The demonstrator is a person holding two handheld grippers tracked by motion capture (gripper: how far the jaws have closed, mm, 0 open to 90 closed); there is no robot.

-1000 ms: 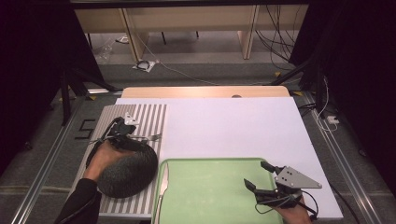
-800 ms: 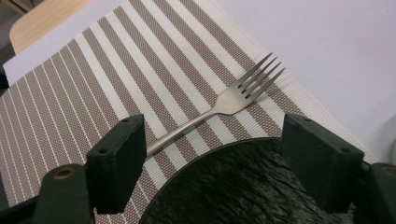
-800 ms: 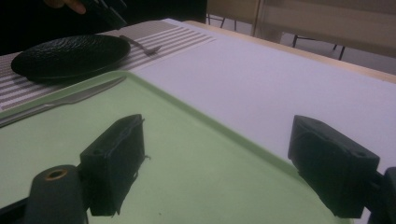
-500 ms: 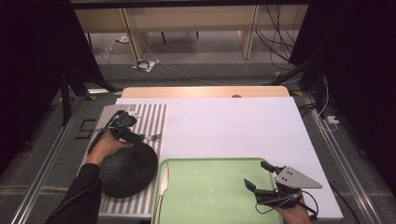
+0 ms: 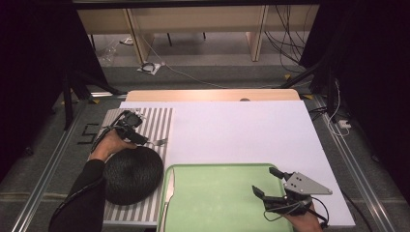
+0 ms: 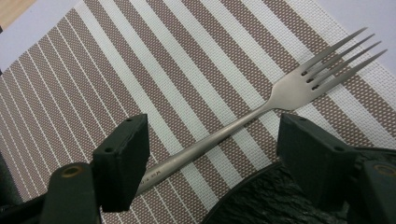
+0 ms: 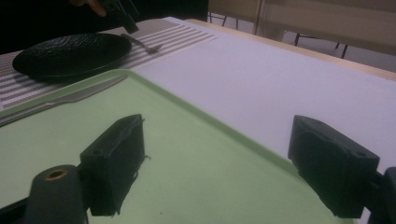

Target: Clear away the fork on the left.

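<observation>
The fork (image 6: 261,114) lies flat on the striped placemat (image 6: 140,70), tines near its edge, just beside the black plate (image 5: 133,174); its handle end is hidden behind one jaw. The left claw (image 5: 140,136) spreads wide around the handle. The right claw (image 5: 270,182) hovers wide over the green tray (image 5: 217,198), a knife (image 5: 168,193) at its rim.

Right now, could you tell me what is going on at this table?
A person is setting a place with a gripper in each hand. The left gripper, jaws open, hovers over a fork lying on the striped placemat beside the black plate. The right gripper waits open above the green tray, where a knife lies along the left edge.
</observation>
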